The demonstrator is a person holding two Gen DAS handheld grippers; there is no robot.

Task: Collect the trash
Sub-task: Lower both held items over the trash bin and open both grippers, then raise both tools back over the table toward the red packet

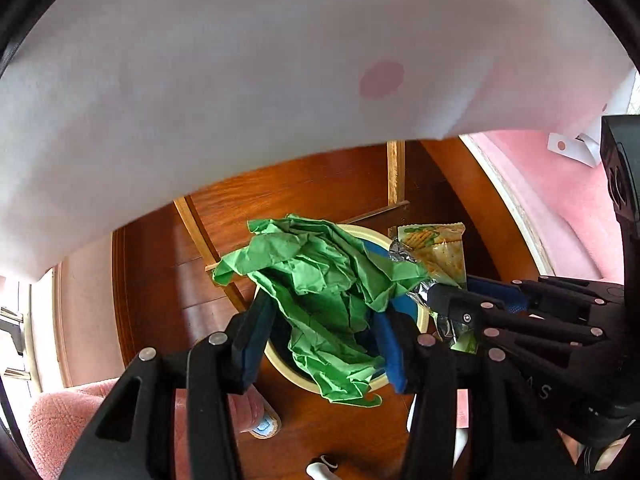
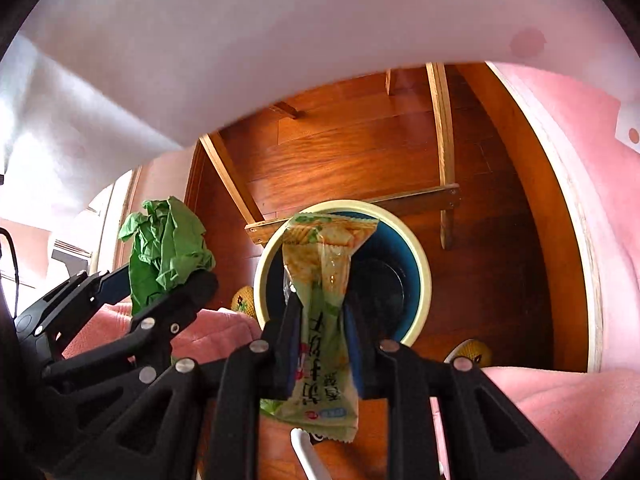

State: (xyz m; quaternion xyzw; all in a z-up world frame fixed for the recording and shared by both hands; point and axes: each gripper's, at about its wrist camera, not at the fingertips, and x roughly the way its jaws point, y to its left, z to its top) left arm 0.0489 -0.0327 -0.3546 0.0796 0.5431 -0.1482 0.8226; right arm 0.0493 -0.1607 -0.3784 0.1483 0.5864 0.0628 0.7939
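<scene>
My left gripper [image 1: 322, 312] is shut on a crumpled green paper [image 1: 320, 280], which bulges out ahead of the fingertips. It hangs right over a round bin [image 1: 280, 364] with a cream rim and a dark blue inside, standing on the wooden floor. In the right wrist view the same paper [image 2: 168, 248] sticks out of the left gripper [image 2: 164, 280], left of the bin [image 2: 424, 280]. My right gripper [image 2: 322, 304] is shut on a green cracker wrapper [image 2: 324, 264], pinched at its waist above the bin's mouth. From the left wrist view the wrapper [image 1: 440, 252] and right gripper [image 1: 460, 292] sit just right of the paper.
A white cloth [image 1: 240, 80] with pink dots hangs over the top of both views. Wooden table legs and a crossbar [image 2: 400, 200] stand just behind the bin. A pink rug [image 2: 608, 220] lies to the right. A person's pink-clad legs [image 2: 560, 400] and yellow slippers [image 2: 472, 350] flank the bin.
</scene>
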